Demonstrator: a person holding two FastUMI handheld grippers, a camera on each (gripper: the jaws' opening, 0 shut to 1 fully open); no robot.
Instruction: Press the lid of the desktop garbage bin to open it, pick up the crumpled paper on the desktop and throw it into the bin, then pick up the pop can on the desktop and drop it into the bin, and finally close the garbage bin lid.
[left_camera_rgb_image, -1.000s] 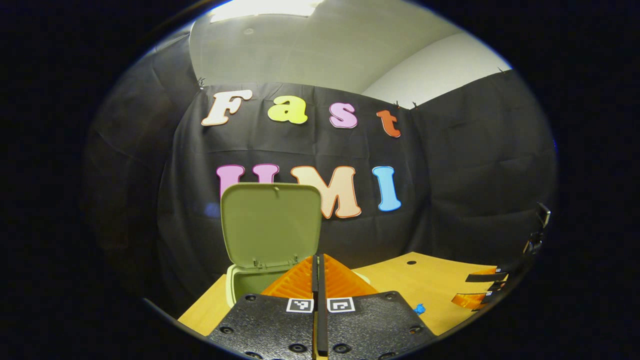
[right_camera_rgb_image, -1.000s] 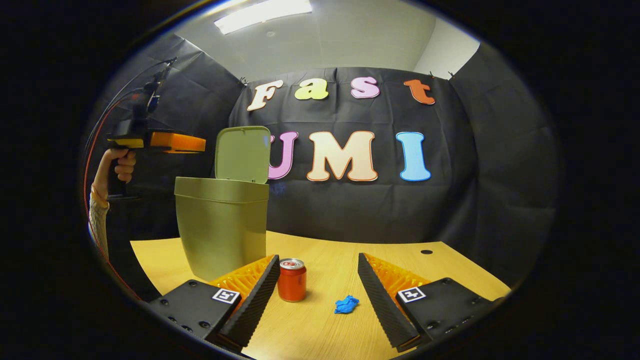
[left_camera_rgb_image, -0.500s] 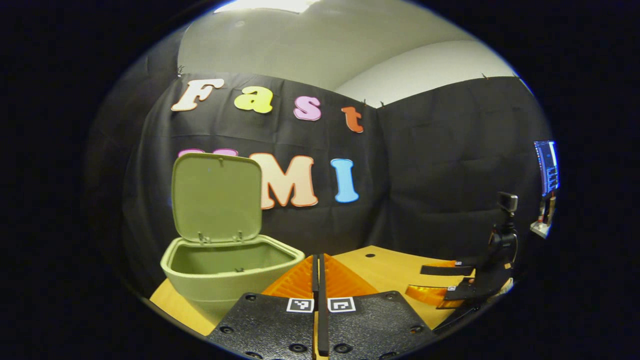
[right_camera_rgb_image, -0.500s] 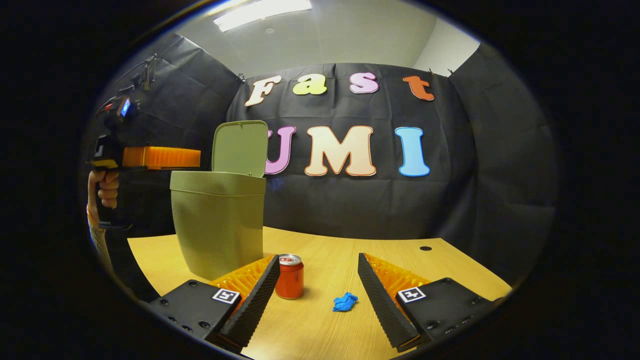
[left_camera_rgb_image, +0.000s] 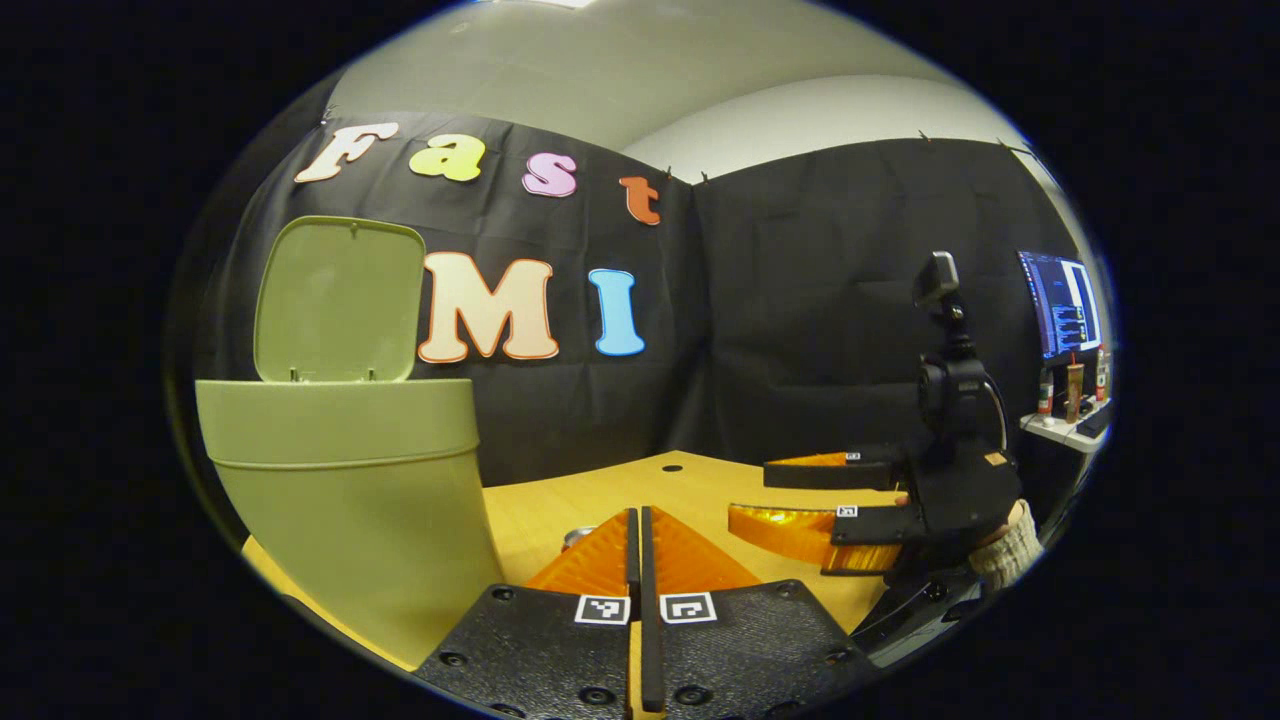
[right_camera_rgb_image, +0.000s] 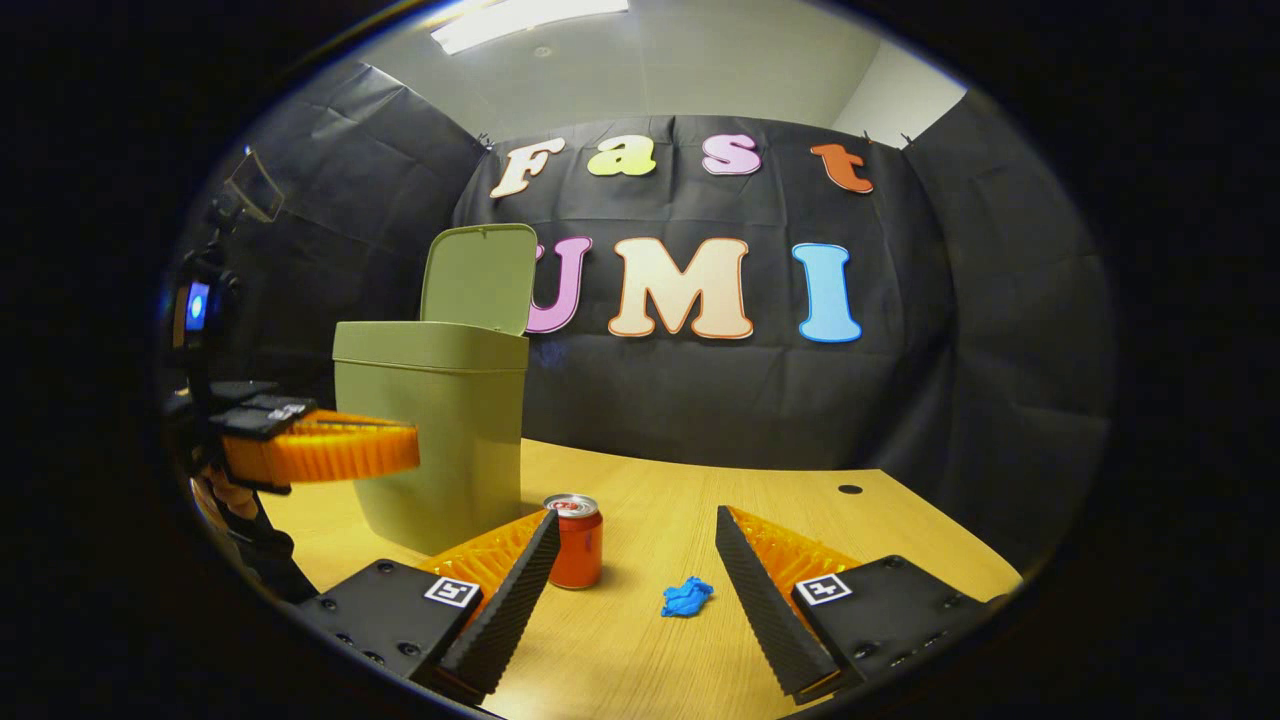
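The green bin (right_camera_rgb_image: 440, 430) stands on the wooden table (right_camera_rgb_image: 640, 650) at the left, its lid (right_camera_rgb_image: 478, 280) upright and open. A red pop can (right_camera_rgb_image: 573, 540) stands just right of the bin's foot, close to the inner side of my right gripper's left finger. The blue crumpled paper (right_camera_rgb_image: 686, 596) lies between the fingers of my right gripper (right_camera_rgb_image: 635, 515), which is open and low over the table. My left gripper (right_camera_rgb_image: 405, 452) is shut on nothing and held level beside the bin, below its rim. In the left gripper view the bin (left_camera_rgb_image: 340, 480) looms at left, my left gripper (left_camera_rgb_image: 637, 515) points past it, and the right gripper (left_camera_rgb_image: 750, 495) stands open farther right.
A cable hole (right_camera_rgb_image: 850, 489) marks the table near its back right. Beyond the booth's right edge a lit monitor (left_camera_rgb_image: 1062, 300) stands over a small shelf. Bare wood stretches right of the paper.
My left gripper has dropped from above the bin's opening to below its rim and swung right, still shut. The right gripper has hardly moved; can and paper lie as before.
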